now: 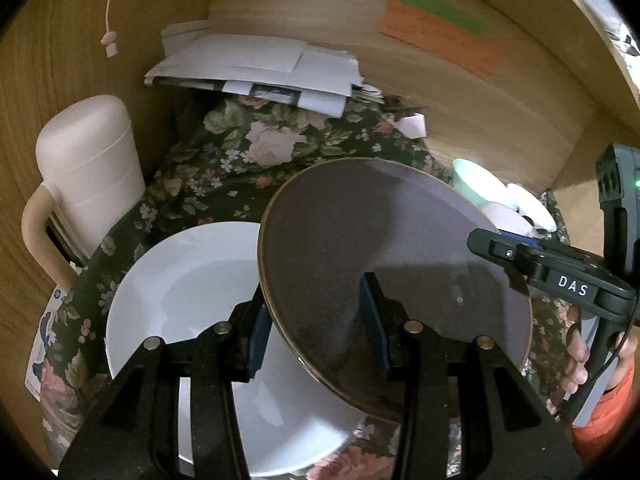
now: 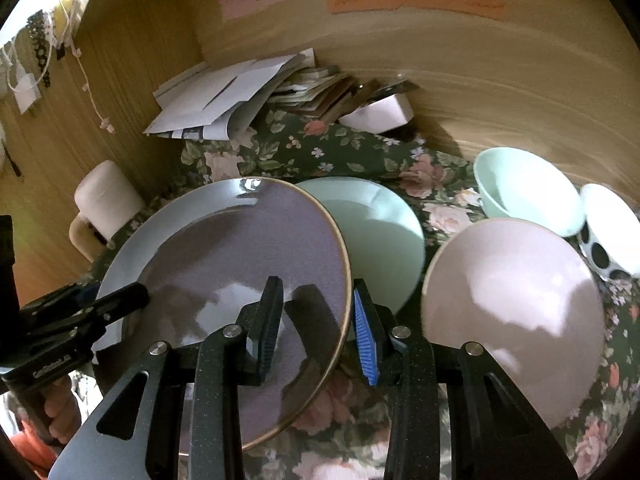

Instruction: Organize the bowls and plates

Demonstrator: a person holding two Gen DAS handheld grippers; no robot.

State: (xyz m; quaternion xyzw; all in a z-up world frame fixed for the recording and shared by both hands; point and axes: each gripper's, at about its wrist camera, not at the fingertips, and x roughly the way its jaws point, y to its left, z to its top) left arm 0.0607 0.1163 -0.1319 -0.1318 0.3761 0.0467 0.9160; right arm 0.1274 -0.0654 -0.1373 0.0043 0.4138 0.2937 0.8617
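Both tongs straddle the purple plate (image 1: pixel 380 248) rim: left tongs (image 1: pixel 318 320) at nine o'clock, right tongs (image 2: pixel 318 324) at three. Tilted above the white plate (image 1: pixel 180 280), it may slip.

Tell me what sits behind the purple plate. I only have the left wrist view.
Observer: A mint green plate lies on the floral cloth just behind the purple plate, which blocks it from your camera.
Operator: Report how the right gripper sits on it.
Observer: The right gripper straddles the purple plate's rim, with one finger over the face and the blue pad outside the rim. I cannot tell whether it is clamped.
Operator: List what lies to the right of that.
Observer: A pink dish is closest, with a mint bowl and a black-dotted white bowl beyond it.
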